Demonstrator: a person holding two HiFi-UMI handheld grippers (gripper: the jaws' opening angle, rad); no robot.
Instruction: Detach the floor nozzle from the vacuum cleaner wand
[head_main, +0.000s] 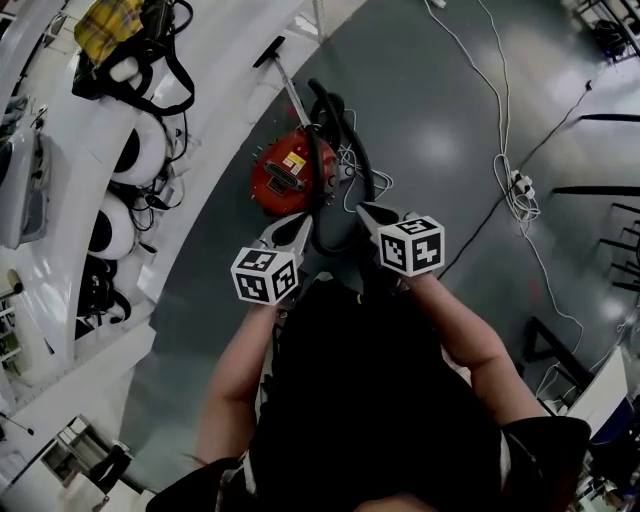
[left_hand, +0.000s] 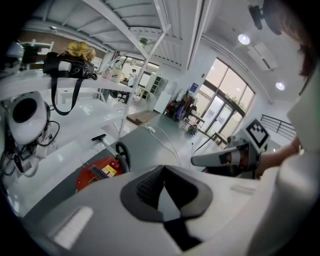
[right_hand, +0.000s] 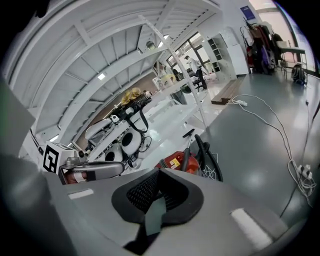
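Observation:
A red canister vacuum cleaner (head_main: 285, 175) lies on the grey floor ahead of me. Its silver wand (head_main: 295, 100) runs away from it to the black floor nozzle (head_main: 268, 52), and its black hose (head_main: 335, 125) loops beside it. My left gripper (head_main: 292, 230) and right gripper (head_main: 372, 212) hover side by side short of the vacuum, both shut and holding nothing. The left gripper view shows its gripper (left_hand: 162, 191), the vacuum (left_hand: 97, 171) and the nozzle (left_hand: 98, 137). The right gripper view shows its gripper (right_hand: 159, 194), the vacuum (right_hand: 175, 162) and the nozzle (right_hand: 188, 133).
A white bench (head_main: 60, 150) along the left carries round white devices, black straps and a yellow bag (head_main: 110, 25). A white cable with a power strip (head_main: 520, 185) trails over the floor at right. Black frames (head_main: 600, 190) stand at the right edge.

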